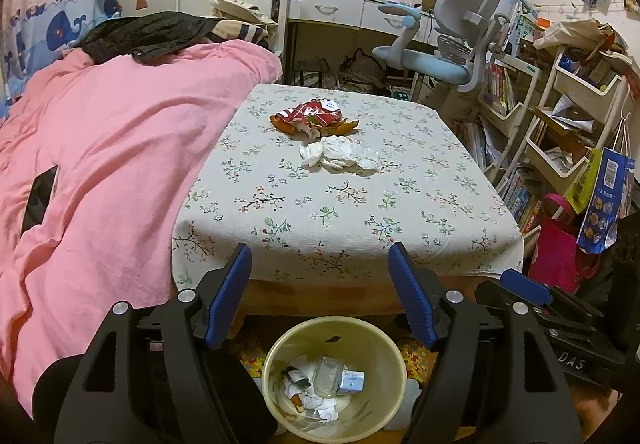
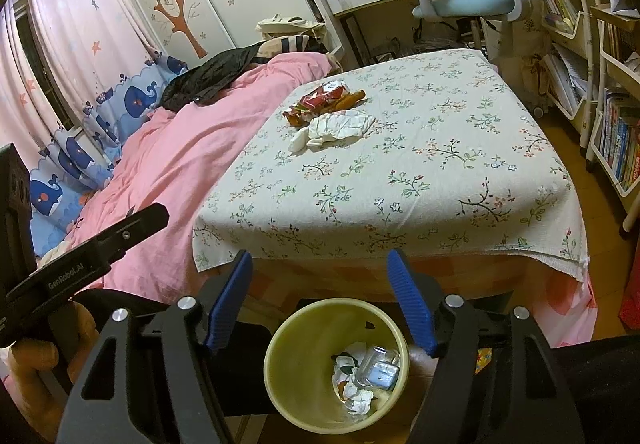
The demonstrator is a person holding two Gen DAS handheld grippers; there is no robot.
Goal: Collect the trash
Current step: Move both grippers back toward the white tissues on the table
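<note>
A crumpled red snack wrapper (image 1: 314, 115) and a wad of white tissue (image 1: 340, 155) lie near the far middle of the flowered tablecloth (image 1: 340, 211). They also show in the right wrist view: the wrapper (image 2: 324, 99), the tissue (image 2: 336, 127). A yellow bin (image 1: 334, 376) stands on the floor at the table's near edge, holding paper scraps, a clear plastic piece and a small box. It shows in the right wrist view too (image 2: 336, 368). My left gripper (image 1: 320, 252) is open and empty above the bin. My right gripper (image 2: 320, 258) is open and empty above the bin.
A bed with a pink cover (image 1: 100, 163) adjoins the table's left side. A blue desk chair (image 1: 440, 43), a desk and shelf carts full of books (image 1: 560, 115) stand behind and to the right. Bags (image 1: 600, 195) hang at the right.
</note>
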